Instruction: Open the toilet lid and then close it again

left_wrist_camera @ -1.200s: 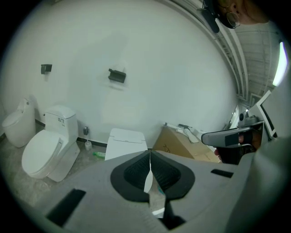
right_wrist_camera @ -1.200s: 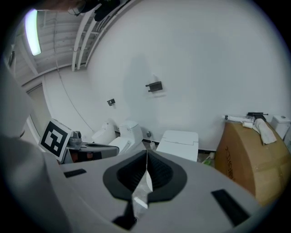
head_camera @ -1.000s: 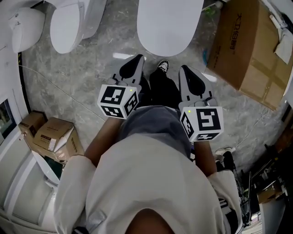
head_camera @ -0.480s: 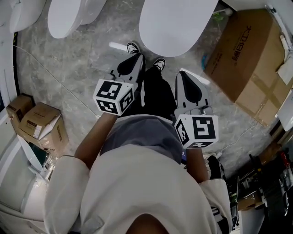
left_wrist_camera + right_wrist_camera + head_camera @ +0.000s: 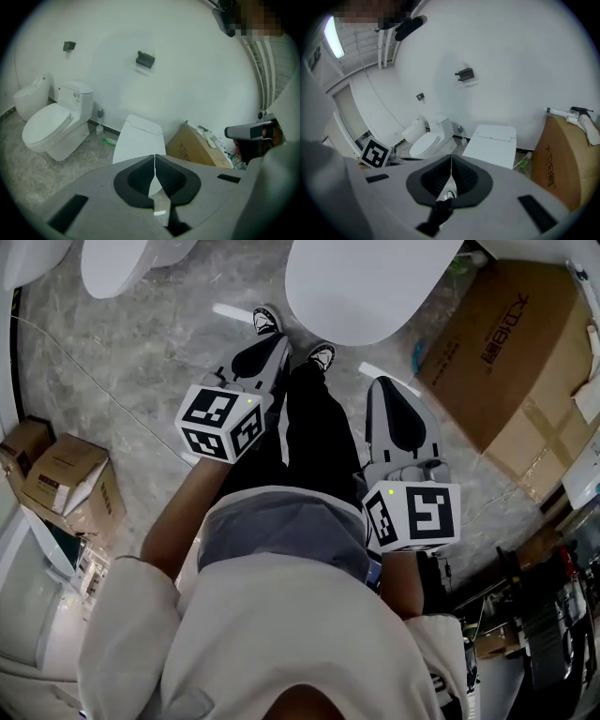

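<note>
A white toilet (image 5: 361, 287) with its lid down stands just ahead of the person's feet; it also shows in the left gripper view as the toilet (image 5: 138, 138) and in the right gripper view as the toilet (image 5: 494, 143). My left gripper (image 5: 278, 341) is held short of the lid's near left edge, shut with nothing in it, and its jaws meet at the left gripper (image 5: 154, 157). My right gripper (image 5: 380, 385) hovers below the lid's near right edge, also shut and empty, with the jaws together at the right gripper (image 5: 451, 158). Neither touches the toilet.
A second toilet (image 5: 117, 263) stands to the left, seen too as the second toilet (image 5: 51, 126). A big cardboard box (image 5: 506, 343) sits right of the toilet. Small boxes (image 5: 66, 479) lie at the left. The person's shoes (image 5: 267, 320) are at the bowl's front. A green bottle (image 5: 110, 140) lies on the floor.
Both grippers have sunk lower and drifted apart in the head view. The person has stepped closer to the toilet. The lid stays down and both jaws stay shut.
</note>
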Action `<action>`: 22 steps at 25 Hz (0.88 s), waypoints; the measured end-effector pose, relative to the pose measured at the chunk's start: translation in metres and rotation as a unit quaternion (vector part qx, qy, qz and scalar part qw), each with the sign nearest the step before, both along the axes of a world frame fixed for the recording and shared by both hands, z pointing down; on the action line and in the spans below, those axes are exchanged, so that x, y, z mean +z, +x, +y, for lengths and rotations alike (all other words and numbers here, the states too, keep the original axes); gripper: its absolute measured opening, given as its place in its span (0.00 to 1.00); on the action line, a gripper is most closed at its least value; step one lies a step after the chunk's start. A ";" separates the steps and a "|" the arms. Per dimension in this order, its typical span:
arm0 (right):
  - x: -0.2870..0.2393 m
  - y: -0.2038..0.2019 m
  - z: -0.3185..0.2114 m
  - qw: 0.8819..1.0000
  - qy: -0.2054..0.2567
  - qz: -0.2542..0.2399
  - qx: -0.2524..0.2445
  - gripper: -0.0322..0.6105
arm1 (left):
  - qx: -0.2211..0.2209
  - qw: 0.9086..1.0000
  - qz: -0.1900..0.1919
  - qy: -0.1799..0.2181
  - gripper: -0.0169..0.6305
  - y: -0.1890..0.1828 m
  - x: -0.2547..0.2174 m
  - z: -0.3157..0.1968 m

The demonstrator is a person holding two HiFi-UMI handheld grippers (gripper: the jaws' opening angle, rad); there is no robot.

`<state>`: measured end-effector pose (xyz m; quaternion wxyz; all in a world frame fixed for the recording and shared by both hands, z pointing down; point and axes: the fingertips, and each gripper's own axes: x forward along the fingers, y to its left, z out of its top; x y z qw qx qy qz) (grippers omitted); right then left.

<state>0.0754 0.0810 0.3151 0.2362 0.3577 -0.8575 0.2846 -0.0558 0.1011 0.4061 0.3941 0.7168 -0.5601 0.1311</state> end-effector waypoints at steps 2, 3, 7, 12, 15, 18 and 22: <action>0.010 -0.003 0.001 1.000 -0.003 0.005 -0.008 0.07 | -0.004 1.000 0.002 -0.005 0.04 -0.004 0.015 0.001; 0.015 -0.004 0.002 1.000 -0.006 0.006 -0.010 0.07 | -0.005 1.000 0.003 -0.007 0.04 -0.005 0.023 0.002; 0.035 -0.015 0.009 1.000 -0.023 0.005 -0.012 0.07 | -0.006 1.000 0.010 -0.013 0.04 -0.016 0.048 0.003; 0.062 -0.028 0.019 0.998 -0.054 -0.005 -0.030 0.07 | -0.024 0.999 0.013 -0.026 0.04 -0.026 0.083 0.003; 0.075 -0.037 0.029 0.996 -0.073 -0.006 -0.051 0.07 | -0.029 0.999 0.024 -0.035 0.04 -0.027 0.106 0.001; 0.088 -0.047 0.044 0.993 -0.089 0.000 -0.077 0.07 | -0.031 0.998 0.035 -0.039 0.04 -0.029 0.122 0.000; 0.101 -0.056 0.047 0.992 -0.096 0.007 -0.085 0.07 | -0.034 0.997 0.051 -0.045 0.04 -0.034 0.144 0.001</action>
